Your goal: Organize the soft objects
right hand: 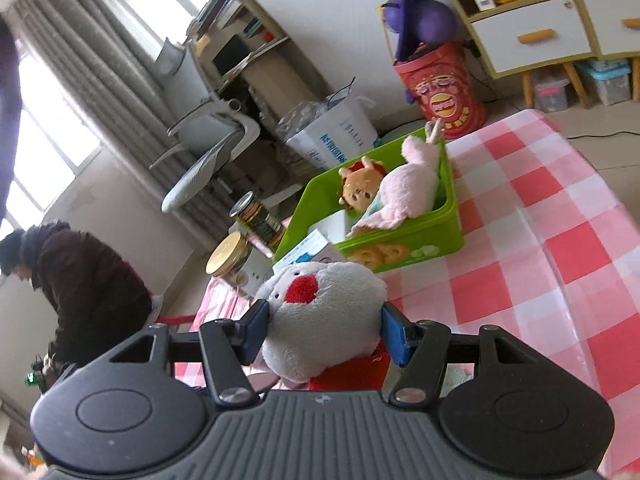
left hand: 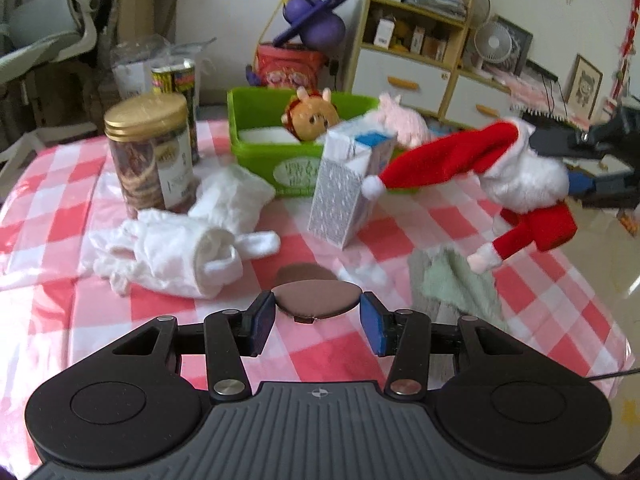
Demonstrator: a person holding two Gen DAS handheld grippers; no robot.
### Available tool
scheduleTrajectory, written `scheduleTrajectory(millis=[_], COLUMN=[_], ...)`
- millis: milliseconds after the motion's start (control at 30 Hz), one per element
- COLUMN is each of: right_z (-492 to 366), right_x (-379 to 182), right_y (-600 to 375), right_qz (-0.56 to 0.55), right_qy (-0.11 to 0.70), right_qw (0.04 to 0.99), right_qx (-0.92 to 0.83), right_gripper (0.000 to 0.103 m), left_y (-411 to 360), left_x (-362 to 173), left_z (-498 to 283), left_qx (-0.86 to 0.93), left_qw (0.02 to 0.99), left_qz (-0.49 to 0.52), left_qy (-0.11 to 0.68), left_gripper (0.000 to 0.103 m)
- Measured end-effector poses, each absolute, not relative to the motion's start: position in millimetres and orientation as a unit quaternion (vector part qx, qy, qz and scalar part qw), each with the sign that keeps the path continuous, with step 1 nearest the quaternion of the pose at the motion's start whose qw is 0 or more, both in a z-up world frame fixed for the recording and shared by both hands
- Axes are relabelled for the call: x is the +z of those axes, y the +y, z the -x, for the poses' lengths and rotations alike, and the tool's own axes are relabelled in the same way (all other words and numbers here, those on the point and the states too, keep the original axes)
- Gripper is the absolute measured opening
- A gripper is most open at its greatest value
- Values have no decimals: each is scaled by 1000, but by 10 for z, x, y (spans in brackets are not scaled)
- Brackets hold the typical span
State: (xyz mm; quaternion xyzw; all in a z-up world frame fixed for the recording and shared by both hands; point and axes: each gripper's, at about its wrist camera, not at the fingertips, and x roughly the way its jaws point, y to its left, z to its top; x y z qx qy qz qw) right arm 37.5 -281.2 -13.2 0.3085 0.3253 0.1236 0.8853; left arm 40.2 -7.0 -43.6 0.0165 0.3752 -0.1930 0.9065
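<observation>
My right gripper (right hand: pixel 322 334) is shut on a Santa plush (right hand: pixel 320 316) by its white head and holds it above the checked table. In the left wrist view the Santa plush (left hand: pixel 520 176) hangs in the air at the right, with the right gripper (left hand: pixel 600 168) behind it. A green bin (left hand: pixel 296 152) at the back holds a pink bunny plush (left hand: pixel 400 120) and a brown-faced doll (left hand: pixel 310 118); the bin also shows in the right wrist view (right hand: pixel 404 248). My left gripper (left hand: pixel 318 318) is open and empty over a brown round pad (left hand: pixel 316 300). White plush gloves (left hand: pixel 172 252) lie at the left.
A gold-lidded jar (left hand: pixel 150 152) and a can (left hand: pixel 176 80) stand at the back left. A blue-white carton (left hand: pixel 348 184) leans against the bin's front. A green cloth (left hand: pixel 456 280) lies at the right near the table edge. A person (right hand: pixel 80 280) crouches beyond the table.
</observation>
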Motion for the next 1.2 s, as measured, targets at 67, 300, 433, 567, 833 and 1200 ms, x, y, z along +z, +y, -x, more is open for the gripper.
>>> scheduleTrajectory(millis=[67, 300, 433, 567, 833, 1200], right_z=[-367, -418, -469, -595, -922, -1646], right_x=[-123, -165, -192, -180, -45, -31], right_y=[-2842, -2926, -2962, -2925, -2910, -2835], right_qz=[-317, -364, -389, -390, -399, -364], right_qy=[320, 297, 282, 282, 268, 298], right_qw=[885, 875, 869, 871, 872, 879], right_qx=[117, 117, 117, 101, 95, 77], right_gripper=[35, 35, 35, 35, 35, 35], left_y=[-38, 64, 90, 110, 60, -86], left_x=[-379, -221, -160, -115, 41, 147], left_z=[-404, -438, -491, -586, -873, -1433], left_qx=[-190, -174, -160, -148, -157, -172], left_qw=[911, 926, 933, 936, 943, 945], left_qz=[-5, 40, 39, 48, 20, 23], left_qy=[365, 334, 320, 315, 294, 278], left_gripper=[48, 48, 48, 48, 48, 48])
